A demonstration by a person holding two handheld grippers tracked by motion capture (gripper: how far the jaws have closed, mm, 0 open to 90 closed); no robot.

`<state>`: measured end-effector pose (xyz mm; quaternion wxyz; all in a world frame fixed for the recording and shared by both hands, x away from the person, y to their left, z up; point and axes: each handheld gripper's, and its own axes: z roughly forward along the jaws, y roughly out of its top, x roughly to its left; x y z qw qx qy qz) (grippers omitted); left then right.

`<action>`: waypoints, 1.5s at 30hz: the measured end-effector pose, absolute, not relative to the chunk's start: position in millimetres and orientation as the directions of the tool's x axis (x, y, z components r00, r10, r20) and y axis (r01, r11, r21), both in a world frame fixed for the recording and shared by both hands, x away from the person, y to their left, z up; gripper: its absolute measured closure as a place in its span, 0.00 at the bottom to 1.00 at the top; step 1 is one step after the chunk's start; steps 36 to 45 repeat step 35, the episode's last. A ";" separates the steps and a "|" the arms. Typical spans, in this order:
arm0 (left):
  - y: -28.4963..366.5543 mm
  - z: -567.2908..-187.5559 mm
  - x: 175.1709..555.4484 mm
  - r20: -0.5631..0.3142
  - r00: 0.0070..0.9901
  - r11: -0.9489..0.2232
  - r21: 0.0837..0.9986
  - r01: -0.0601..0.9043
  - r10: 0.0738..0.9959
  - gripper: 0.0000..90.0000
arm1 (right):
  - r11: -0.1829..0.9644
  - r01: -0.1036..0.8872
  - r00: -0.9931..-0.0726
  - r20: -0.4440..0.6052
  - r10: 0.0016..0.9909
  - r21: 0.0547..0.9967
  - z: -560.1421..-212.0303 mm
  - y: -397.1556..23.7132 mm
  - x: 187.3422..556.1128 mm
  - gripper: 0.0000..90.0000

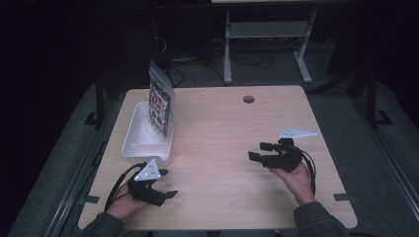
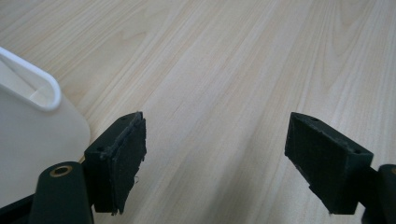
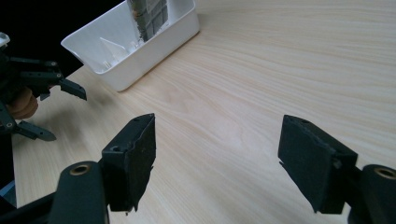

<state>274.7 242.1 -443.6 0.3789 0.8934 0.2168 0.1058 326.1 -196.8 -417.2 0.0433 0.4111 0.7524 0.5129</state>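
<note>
A white rectangular bin (image 1: pixel 143 136) stands at the table's left side, and a clear zip bag (image 1: pixel 160 104) with printed contents stands upright in it, leaning on its right wall. My left gripper (image 1: pixel 167 183) rests near the front left of the table, just in front of the bin, open with nothing between its jaws. My right gripper (image 1: pixel 261 151) hovers over the right half of the table, pointing left, also open and empty. In the right gripper view, the bin (image 3: pixel 154 44) and bag (image 3: pixel 150 14) lie ahead, with the left gripper (image 3: pixel 60 112) at the far left.
The light wooden table (image 1: pixel 222 128) has a round cable hole (image 1: pixel 248 98) near its far edge. A corner of the bin (image 2: pixel 32 88) shows at the left of the left gripper view. Desk legs and cables stand on the dark floor beyond.
</note>
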 end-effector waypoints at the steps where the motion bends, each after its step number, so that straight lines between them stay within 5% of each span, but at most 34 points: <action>1: 242.0 -443.6 274.6 0.026 0.884 -0.621 0.721 0.307 0.467 0.22 | 0.141 0.576 -0.659 0.356 0.663 0.805 -418.3 -198.5 325.0 0.30; 45: 241.4 -443.6 271.4 0.018 0.885 -0.617 0.723 0.310 0.465 0.22 | 0.180 0.644 -0.639 0.393 0.661 0.744 -456.8 -206.6 286.0 0.29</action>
